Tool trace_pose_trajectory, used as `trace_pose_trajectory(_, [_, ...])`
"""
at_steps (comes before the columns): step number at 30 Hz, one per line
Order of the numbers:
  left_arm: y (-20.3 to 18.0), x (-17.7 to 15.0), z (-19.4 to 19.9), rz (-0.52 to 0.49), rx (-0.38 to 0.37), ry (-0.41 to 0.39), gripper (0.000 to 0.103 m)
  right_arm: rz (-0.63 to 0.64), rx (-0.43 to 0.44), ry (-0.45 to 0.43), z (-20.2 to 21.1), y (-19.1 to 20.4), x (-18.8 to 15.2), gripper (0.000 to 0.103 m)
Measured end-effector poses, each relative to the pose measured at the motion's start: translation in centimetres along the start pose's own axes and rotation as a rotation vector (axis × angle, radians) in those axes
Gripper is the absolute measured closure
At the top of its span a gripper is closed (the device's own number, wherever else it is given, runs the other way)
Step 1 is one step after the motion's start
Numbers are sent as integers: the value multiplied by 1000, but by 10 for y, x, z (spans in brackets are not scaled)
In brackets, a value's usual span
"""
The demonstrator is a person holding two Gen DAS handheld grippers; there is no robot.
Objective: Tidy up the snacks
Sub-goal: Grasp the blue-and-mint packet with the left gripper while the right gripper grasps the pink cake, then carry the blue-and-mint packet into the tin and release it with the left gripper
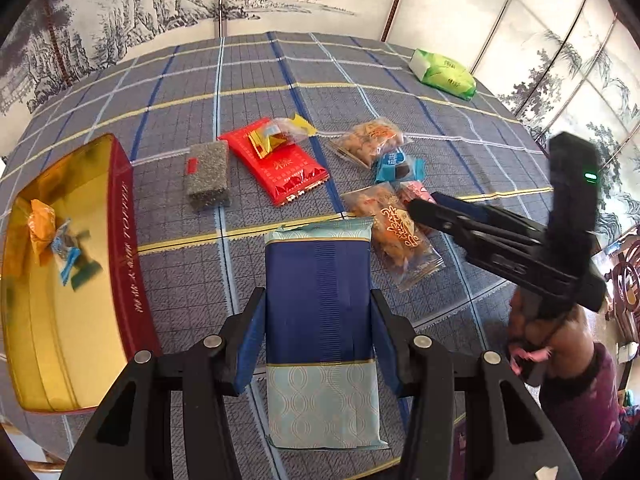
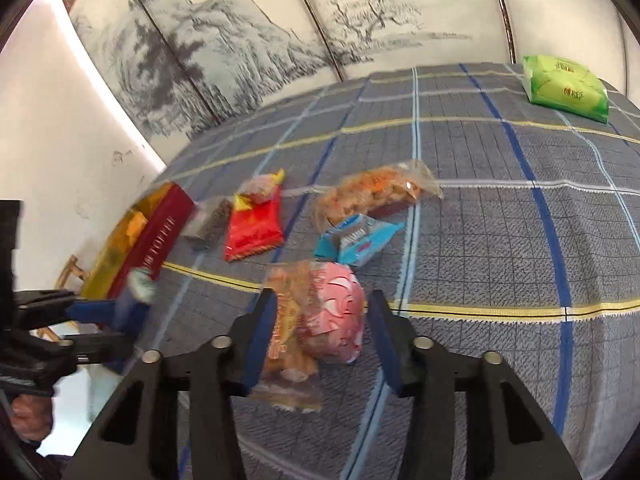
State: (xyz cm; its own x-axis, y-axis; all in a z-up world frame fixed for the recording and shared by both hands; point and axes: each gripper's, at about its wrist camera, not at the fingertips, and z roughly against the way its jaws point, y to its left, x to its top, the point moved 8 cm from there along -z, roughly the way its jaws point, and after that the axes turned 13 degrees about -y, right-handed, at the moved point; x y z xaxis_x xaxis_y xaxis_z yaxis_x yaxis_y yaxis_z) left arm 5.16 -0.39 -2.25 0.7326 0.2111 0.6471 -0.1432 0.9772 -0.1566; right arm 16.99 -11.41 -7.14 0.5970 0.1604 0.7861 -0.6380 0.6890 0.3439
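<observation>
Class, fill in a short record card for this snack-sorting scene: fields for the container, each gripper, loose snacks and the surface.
Container: open red tin, gold inside, a few wrapped snacks in it
Left gripper: closed on blue packet
Right gripper: around pink snack and clear bag; grip unclear
Loose snacks: red packet, grey bar, green pack
Surface: checked cloth

Both grippers are black, with blue finger pads (image 1: pixel 250 344) and silver screws; the right gripper (image 1: pixel 424 210) bears a green light; sleeve (image 1: pixel 584 400) maroon.
</observation>
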Motion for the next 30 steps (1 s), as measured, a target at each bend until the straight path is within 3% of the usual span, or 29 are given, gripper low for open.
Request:
trace_pose_trajectory(1, [0,1,4,-1,-2,-8,58,-4,1,15,-4,-2,-2,69])
trace_pose_trajectory(6, [2,5,14,-10,4,-34,58,-14,-34,16,-3,-13,-4,78])
trace_pose_trajectory(18, [15,15,36,0,0,-94,59,-29,-242,-83,30,-58,1,78])
trace_pose_trajectory(30, [48,22,81,47,23,-185,59,-23,-303,-103,29,-63,3,78])
